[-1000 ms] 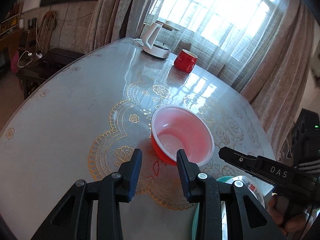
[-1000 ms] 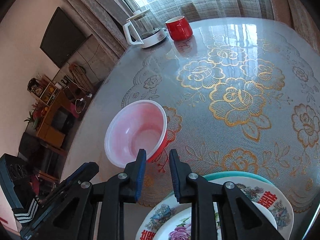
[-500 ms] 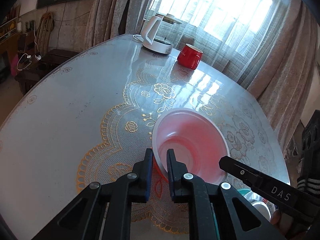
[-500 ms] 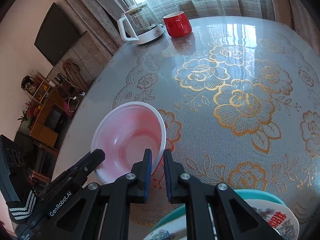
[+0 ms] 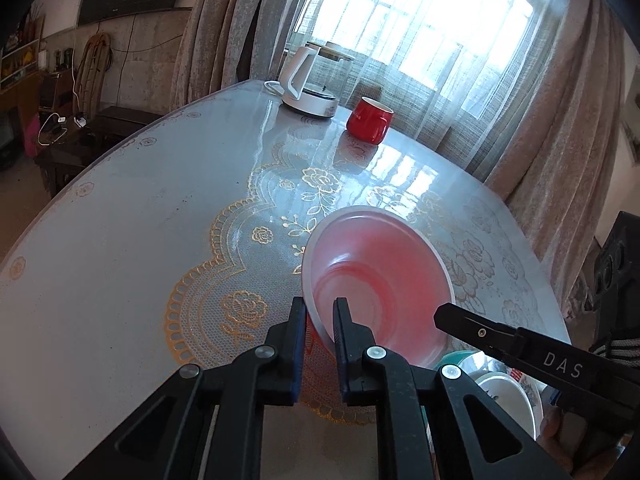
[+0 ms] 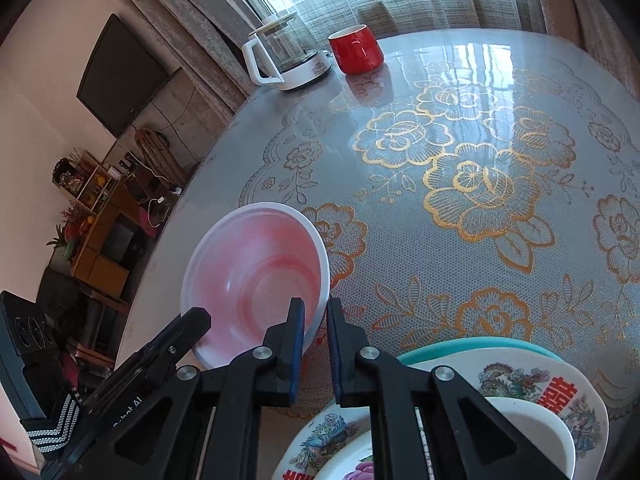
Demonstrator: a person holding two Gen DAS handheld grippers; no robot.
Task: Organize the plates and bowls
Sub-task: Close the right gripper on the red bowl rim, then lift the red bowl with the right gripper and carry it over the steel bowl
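A red plastic bowl with a white-pink inside [image 5: 376, 280] is held tilted above the table. My left gripper [image 5: 320, 322] is shut on its near rim. My right gripper [image 6: 314, 330] is shut on the bowl's [image 6: 256, 276] opposite rim. A stack of plates [image 6: 532, 384], teal at the bottom with patterned white ones above, lies at the table's near edge under the right gripper; it also shows in the left wrist view [image 5: 500, 388].
A white-handled glass kettle [image 5: 308, 80] and a red mug [image 5: 370, 118] stand at the far side of the round table [image 5: 140, 220] with its gold-flowered cloth. Curtains and a window lie behind. Furniture stands to the left.
Both grippers closed on the bowl's rim from opposite sides, and the bowl has lifted and tilted off the table.
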